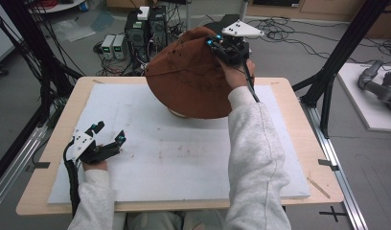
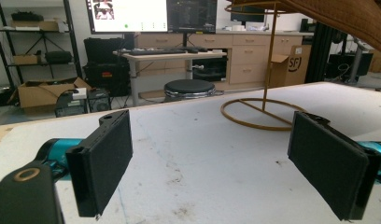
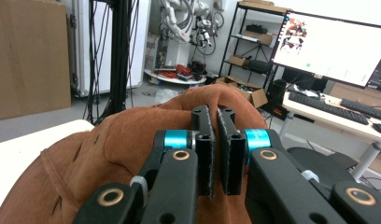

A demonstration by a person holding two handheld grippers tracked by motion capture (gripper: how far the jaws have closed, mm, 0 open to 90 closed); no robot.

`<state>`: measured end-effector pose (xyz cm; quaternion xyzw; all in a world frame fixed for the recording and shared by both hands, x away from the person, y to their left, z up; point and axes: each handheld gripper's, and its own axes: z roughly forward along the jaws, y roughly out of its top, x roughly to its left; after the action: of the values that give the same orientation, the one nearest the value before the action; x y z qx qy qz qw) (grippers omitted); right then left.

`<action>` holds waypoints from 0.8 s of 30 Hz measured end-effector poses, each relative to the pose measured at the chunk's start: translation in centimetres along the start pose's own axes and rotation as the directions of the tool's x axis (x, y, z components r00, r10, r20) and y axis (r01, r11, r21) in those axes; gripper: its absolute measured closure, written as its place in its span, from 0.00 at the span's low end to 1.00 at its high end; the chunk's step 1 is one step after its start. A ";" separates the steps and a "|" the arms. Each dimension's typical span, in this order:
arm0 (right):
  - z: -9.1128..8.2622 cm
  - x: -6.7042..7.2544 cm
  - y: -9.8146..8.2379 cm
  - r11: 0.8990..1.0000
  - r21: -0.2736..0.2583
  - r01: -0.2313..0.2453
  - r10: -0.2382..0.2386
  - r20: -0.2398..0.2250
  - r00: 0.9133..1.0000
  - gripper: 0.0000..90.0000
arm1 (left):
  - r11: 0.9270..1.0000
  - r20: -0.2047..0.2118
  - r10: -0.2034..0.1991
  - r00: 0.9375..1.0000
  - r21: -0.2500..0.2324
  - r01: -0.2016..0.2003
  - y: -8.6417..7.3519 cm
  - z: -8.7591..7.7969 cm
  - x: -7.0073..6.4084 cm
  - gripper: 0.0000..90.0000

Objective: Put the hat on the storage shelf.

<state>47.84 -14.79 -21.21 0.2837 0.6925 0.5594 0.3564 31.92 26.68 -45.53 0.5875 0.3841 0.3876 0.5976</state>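
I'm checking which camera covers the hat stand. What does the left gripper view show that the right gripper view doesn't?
Left gripper view: open black pads, with the stand's ring base and pole on the white mat.

Right gripper view: the right gripper pinched shut on a fold of the brown hat.

Both: the hat, seen at the top right edge of the left gripper view, and a lit monitor behind.

Overhead plus two close finger-level views
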 end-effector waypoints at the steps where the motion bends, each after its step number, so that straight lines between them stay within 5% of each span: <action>1: 0.2 0.0 0.0 1.000 0.001 0.000 0.000 0.000 1.000 0.97 | 1.000 0.000 0.000 1.000 0.000 0.000 0.0 0.0 0.0 0.16; 24: 2.8 0.6 -0.9 0.999 0.035 -0.023 0.023 -0.008 1.000 0.97 | 1.000 0.004 0.009 1.000 0.003 -0.009 0.0 0.0 0.0 0.16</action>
<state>49.79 -12.91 -22.57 0.2955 0.7004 0.5524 0.3421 31.89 26.66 -45.53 0.5908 0.3808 0.3887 0.5957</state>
